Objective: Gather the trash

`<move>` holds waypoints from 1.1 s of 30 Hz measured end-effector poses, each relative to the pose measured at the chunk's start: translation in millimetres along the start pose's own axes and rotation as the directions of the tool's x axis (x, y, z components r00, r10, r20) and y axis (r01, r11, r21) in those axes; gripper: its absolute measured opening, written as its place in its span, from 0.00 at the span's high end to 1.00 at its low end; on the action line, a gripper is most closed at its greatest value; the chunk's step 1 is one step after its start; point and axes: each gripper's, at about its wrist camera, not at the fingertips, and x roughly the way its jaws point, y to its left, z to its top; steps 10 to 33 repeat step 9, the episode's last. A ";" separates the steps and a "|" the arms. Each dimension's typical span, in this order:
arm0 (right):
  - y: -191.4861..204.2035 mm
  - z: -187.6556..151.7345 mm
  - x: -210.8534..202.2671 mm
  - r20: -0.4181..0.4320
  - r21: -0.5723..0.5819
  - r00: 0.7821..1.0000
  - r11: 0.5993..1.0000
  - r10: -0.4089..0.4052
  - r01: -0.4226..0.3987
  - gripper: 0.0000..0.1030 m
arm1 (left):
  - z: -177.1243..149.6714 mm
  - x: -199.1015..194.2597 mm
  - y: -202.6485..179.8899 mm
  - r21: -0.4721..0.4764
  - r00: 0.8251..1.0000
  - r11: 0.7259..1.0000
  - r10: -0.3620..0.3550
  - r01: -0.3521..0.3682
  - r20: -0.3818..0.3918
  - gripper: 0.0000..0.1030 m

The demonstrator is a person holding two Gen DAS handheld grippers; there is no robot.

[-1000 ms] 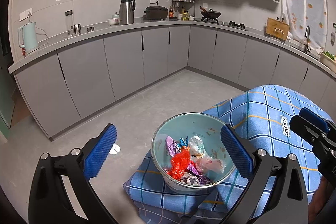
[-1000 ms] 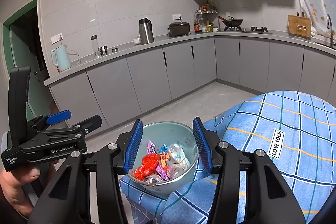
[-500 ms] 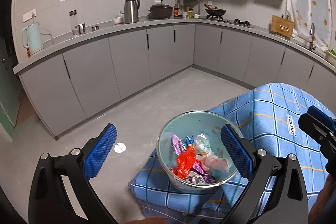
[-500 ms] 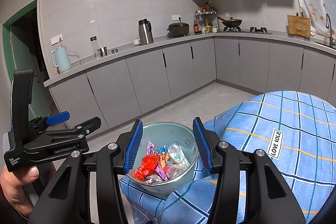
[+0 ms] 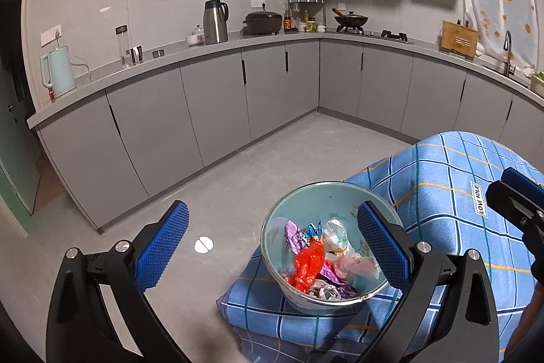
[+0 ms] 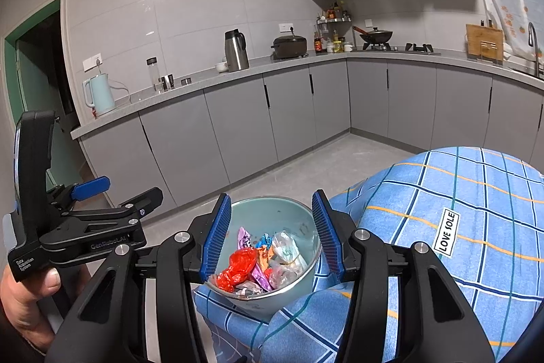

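A pale green metal bowl sits on the corner of a table covered by a blue checked cloth. It holds several crumpled wrappers, with a red one in front; the bowl and red wrapper also show in the right wrist view. My left gripper is open wide and empty, with the bowl at its right finger. My right gripper is open and empty, its pads on either side of the bowl as seen from behind.
Grey kitchen cabinets run along the walls, with a kettle, a steel jug and a wok on the counter. Grey floor lies between the cabinets and the table. A green doorway is at left.
The left wrist view has shifted left and back, so the bowl now sits further right between its fingers. The right gripper has barely moved. Both stay open.
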 end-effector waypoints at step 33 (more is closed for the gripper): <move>0.1 -0.6 -1.5 0.008 0.000 1.000 1.000 0.001 -0.001 0.41 | 2.6 -3.2 3.5 -0.027 1.000 0.999 -0.017 0.017 0.002 0.05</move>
